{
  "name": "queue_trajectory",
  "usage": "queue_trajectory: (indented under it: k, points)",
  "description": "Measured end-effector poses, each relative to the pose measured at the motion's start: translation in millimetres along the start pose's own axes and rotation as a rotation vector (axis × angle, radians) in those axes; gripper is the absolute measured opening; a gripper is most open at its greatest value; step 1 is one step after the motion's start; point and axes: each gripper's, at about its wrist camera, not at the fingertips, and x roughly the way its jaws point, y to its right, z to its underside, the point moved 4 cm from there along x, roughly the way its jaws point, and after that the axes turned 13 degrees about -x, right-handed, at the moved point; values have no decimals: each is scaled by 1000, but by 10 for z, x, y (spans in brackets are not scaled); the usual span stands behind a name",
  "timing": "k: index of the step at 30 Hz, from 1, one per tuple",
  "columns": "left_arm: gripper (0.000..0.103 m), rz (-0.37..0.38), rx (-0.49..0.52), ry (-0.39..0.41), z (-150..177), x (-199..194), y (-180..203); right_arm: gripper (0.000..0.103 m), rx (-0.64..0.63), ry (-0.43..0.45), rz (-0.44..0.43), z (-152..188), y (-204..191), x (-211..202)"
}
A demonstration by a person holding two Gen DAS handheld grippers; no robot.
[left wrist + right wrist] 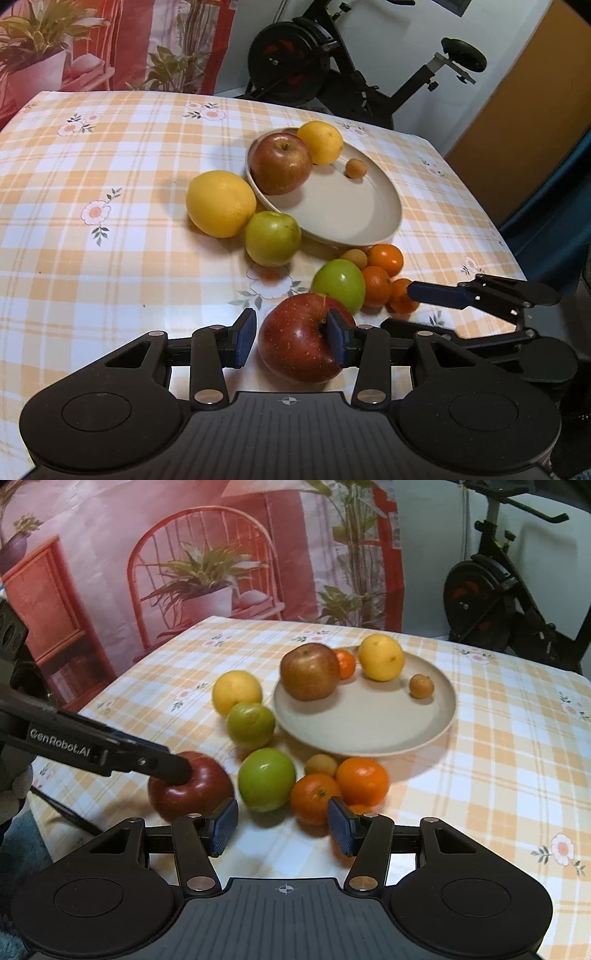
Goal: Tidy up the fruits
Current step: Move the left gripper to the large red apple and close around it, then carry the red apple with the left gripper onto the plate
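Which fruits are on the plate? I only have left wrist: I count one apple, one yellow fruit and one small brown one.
Observer: There is a fourth. A small orange sits on the plate, hidden from you behind the apple.
Operator: Is the right gripper shut on anything? I only see one finger.
Observer: No. The right gripper is open with nothing between its pads. The nearest orange lies just ahead of them.
Operator: Where's my left finger on the dark red apple?
Observer: One finger of the left gripper lies over the top of the dark red apple, at its stem dip.
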Motion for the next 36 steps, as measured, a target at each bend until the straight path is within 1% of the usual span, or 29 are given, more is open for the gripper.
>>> queue_trajectory:
  k: [5, 10, 19, 21, 28, 32, 36]
  points:
    - [44, 13, 26, -9, 67, -3, 34, 50, -39, -18, -30, 26, -161, 32]
    - [46, 29, -2, -20, 65, 5, -10, 52, -89, -35, -62, 14, -309, 70]
    - [45, 64, -13, -38, 62, 1, -56, 53, -177, -57, -120, -11, -537, 163]
    - [45, 73, -20, -42, 57, 3, -80, 55, -196, -58, -127, -25, -572, 190]
    - [44, 102, -53, -59, 37, 15, -157, 56, -201, -32, -164, -82, -602, 253]
    - [44, 111, -66, -61, 33, 13, -187, 59, -206, -29, -168, -117, -623, 300]
    - [44, 125, -91, -67, 29, 28, -223, 59, -200, -31, -171, -119, -623, 338]
